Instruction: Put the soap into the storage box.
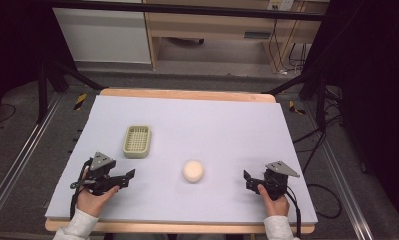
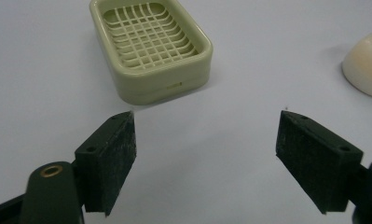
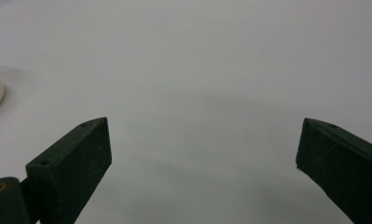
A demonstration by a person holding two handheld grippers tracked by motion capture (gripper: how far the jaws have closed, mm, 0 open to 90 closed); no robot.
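Nothing started yet by the look of it: soap bar [image 1: 193, 171] sits loose mid-surface [image 1: 227, 130], soap dish [image 1: 137, 141] empty at its 10 o'clock, left hand-held gripper [image 1: 128, 177] and right hand-held gripper [image 1: 248, 181] both jaws apart, holding nothing, flanking the bar.

the soap [image 2: 366, 65] runs off the left gripper view's right edge; in the right gripper view its left edge crops it
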